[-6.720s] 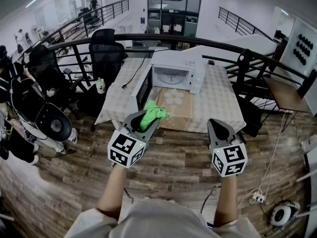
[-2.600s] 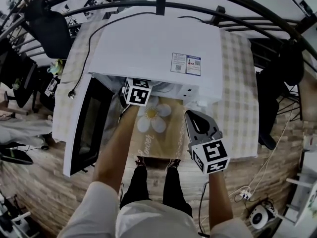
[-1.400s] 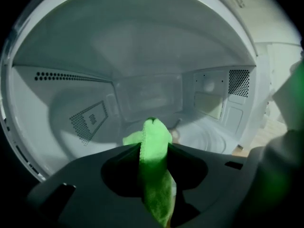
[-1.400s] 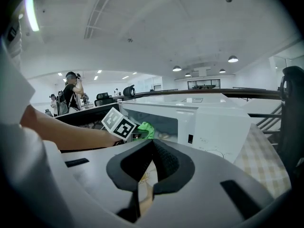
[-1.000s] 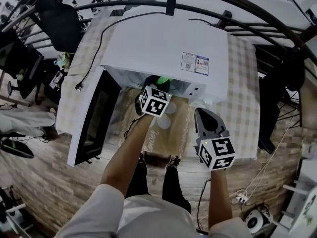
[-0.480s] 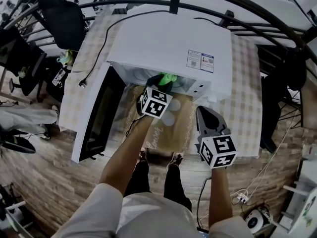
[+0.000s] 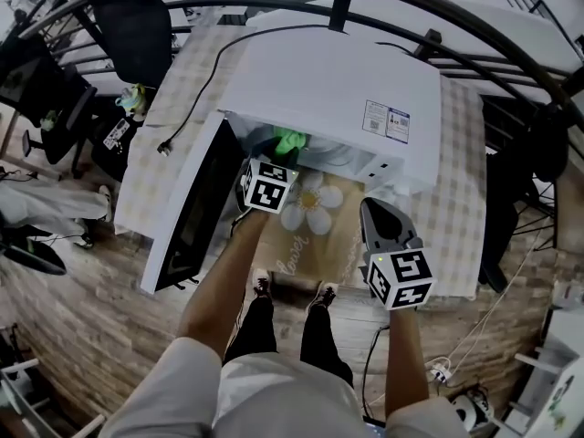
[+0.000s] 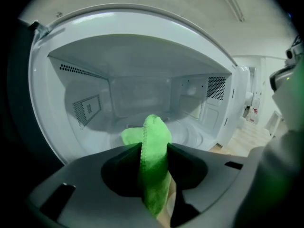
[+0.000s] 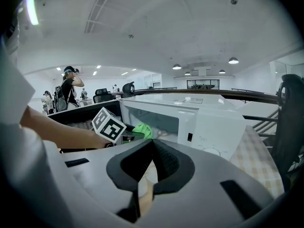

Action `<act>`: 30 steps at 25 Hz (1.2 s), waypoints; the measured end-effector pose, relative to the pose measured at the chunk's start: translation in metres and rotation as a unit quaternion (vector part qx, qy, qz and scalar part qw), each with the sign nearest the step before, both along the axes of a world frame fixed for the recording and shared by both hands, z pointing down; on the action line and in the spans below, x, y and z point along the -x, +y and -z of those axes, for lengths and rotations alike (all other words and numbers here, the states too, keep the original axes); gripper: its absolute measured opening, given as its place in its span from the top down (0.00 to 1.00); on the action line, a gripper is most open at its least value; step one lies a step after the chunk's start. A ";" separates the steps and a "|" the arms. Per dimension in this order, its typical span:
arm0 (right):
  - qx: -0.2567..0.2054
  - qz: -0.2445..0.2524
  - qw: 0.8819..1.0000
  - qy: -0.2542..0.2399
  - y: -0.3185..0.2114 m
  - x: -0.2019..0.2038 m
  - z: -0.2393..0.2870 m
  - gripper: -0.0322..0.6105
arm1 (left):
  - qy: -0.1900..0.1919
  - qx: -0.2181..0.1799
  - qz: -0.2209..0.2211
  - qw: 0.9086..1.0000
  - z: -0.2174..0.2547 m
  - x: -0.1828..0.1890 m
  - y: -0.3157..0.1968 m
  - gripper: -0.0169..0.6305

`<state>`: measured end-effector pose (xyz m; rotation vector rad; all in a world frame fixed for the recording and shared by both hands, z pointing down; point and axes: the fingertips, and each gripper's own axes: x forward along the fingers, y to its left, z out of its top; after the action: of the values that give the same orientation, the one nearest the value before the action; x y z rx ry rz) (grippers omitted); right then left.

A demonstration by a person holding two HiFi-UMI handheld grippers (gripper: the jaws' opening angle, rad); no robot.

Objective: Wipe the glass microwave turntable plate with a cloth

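Movement is showing first in the head view: the left gripper [image 7: 278, 162] is sitting at the mouth of the microwave [image 7: 338, 80], with the green cloth [image 7: 290, 140] poking out just under the roof edge, whereas a couple of seconds ago the marker cube was tucked closer under that edge and the cloth was hidden. The door [image 7: 187, 217] is hanging open toward 9 o'clock, and the right gripper [image 7: 377, 208] is hovering over the flowered mat [image 7: 315, 203] at about 4 o'clock from the left one, much where it was half a second ago. In the left gripper view the jaws are clamping a fold of the cloth upright between them, its tip pointing into the cavity at 12 o'clock; the glass turntable plate [image 8: 192, 136] is lying on the cavity floor beyond, and whether the cloth is touching it cannot be told. In the right gripper view the jaws are meeting at their tips with nothing between them, looking across at the cloth near 10 o'clock. The pull-back is probably the near end of a wiping stroke, so the wipe seems to be under way rather than finished.
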<state>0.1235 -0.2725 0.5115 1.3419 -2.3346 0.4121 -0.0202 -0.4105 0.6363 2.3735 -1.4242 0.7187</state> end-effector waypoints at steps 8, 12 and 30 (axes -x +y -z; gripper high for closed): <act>-0.013 0.001 1.000 0.020 0.007 -0.012 0.031 0.93 | 0.024 0.021 -0.089 0.996 0.003 -0.085 0.043 0.76; -0.032 -0.015 0.999 0.028 0.009 -0.031 0.054 0.93 | 0.042 0.011 -0.103 0.994 0.025 -0.106 0.062 0.76; -0.160 0.009 0.987 0.030 0.001 -0.030 0.178 0.93 | 0.061 -0.175 -0.050 0.981 0.258 0.000 0.115 0.76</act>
<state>0.1535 -0.2717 0.3332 1.4496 -2.4339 -0.0135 -0.0204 -0.2951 0.3784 2.7163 -1.4913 0.3583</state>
